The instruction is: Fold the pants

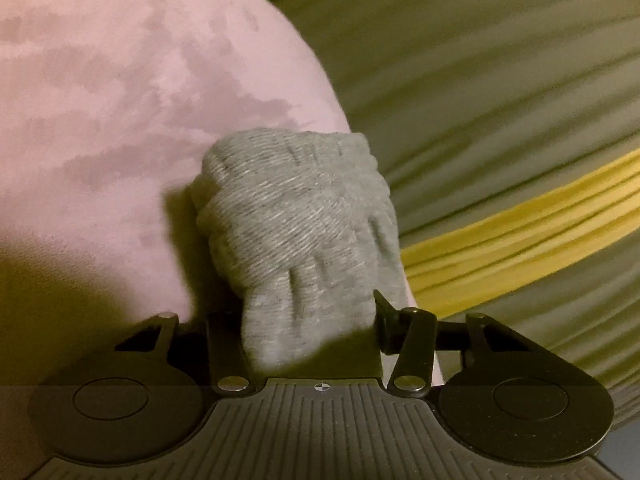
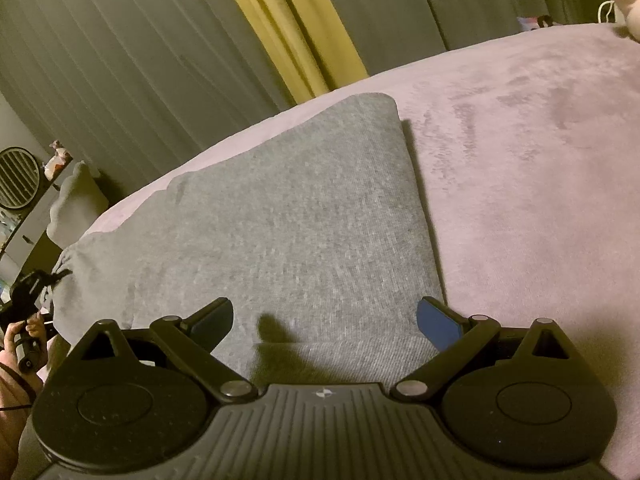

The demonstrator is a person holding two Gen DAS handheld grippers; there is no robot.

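My left gripper (image 1: 308,320) is clenched on a bunched cuff of the grey pants (image 2: 280,216) at the pink bed's (image 2: 520,200) edge while my right gripper (image 2: 324,320) hangs released above them, so I reckon that thick wad could slip free mid-fold.

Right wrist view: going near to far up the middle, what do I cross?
Right gripper, jaws open → grey pants lying flat → pink bedspread → yellow curtain panel among the grey curtains.
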